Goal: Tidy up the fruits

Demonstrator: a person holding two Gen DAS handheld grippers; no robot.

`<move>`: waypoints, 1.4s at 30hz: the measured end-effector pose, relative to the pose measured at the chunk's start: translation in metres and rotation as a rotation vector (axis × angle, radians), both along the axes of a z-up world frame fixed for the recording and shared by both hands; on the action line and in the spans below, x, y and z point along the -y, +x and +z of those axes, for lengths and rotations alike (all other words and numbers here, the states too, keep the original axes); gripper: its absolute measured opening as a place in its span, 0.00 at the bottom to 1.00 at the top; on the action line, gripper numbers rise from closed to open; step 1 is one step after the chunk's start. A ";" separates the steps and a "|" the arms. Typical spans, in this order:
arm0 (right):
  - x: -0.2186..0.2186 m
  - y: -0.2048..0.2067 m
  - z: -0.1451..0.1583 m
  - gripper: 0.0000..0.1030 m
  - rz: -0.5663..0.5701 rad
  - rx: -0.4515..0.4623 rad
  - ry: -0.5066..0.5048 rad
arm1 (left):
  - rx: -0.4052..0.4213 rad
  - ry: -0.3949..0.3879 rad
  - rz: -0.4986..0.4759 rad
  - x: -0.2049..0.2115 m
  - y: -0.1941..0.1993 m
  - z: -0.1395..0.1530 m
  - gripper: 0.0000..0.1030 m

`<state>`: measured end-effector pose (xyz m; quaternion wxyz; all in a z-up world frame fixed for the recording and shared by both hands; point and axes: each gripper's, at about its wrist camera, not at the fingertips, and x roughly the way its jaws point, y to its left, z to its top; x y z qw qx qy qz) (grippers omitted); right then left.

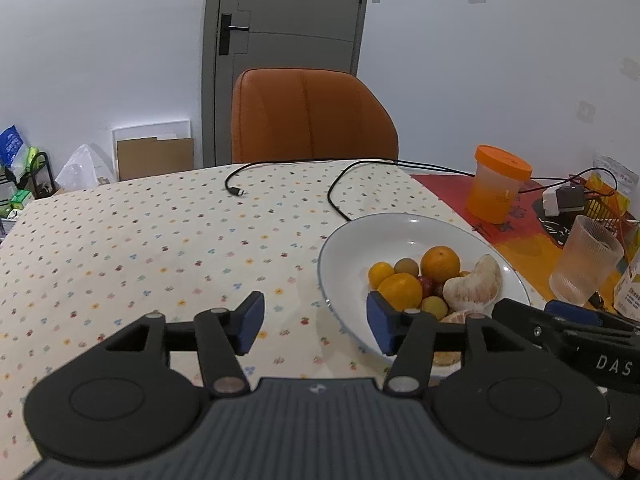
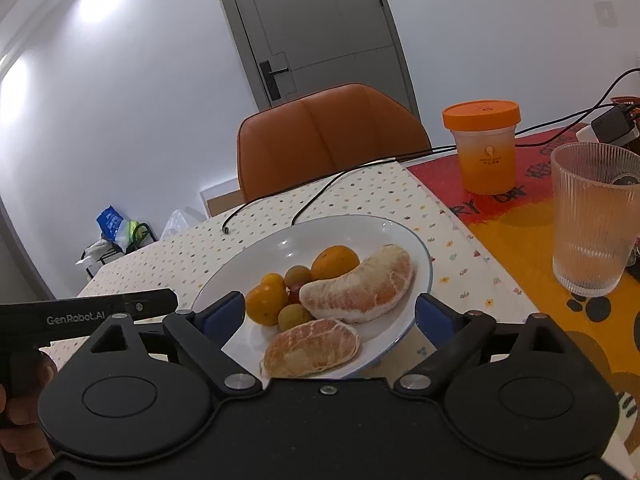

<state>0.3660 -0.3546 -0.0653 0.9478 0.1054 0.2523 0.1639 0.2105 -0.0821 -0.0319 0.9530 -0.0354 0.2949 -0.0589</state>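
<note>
With the fruits (image 2: 320,300) apparently all gathered on the plate (image 2: 352,232), both the left gripper (image 1: 316,322) and right gripper (image 2: 330,316) hovered empty, jaws apart, probably needing only withdrawal.

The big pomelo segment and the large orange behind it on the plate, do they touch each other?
Touching. In the right wrist view, the pomelo segment presses against the lower edge of the large orange with no white plate visible between them.

One white plate (image 2: 224,280) holds three oranges (image 2: 335,262), two peeled pomelo segments (image 2: 360,288) and two small yellow-brown fruits (image 2: 297,276); one ribbed glass (image 2: 592,224), one orange-lidded cup (image 2: 482,148).
</note>
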 end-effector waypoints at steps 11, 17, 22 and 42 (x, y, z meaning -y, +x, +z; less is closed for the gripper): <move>-0.008 -0.022 0.005 0.92 0.013 -0.004 -0.019 | 0.006 0.013 0.029 -0.014 -0.027 0.004 0.73; -0.012 -0.034 0.009 0.94 0.023 -0.009 -0.020 | 0.013 0.016 0.034 -0.020 -0.044 0.008 0.78; -0.016 -0.048 0.015 0.97 0.043 0.001 -0.030 | 0.020 0.010 0.031 -0.022 -0.058 0.014 0.83; -0.011 -0.100 0.035 1.00 0.111 0.014 -0.033 | 0.052 0.015 0.115 -0.036 -0.125 0.030 0.93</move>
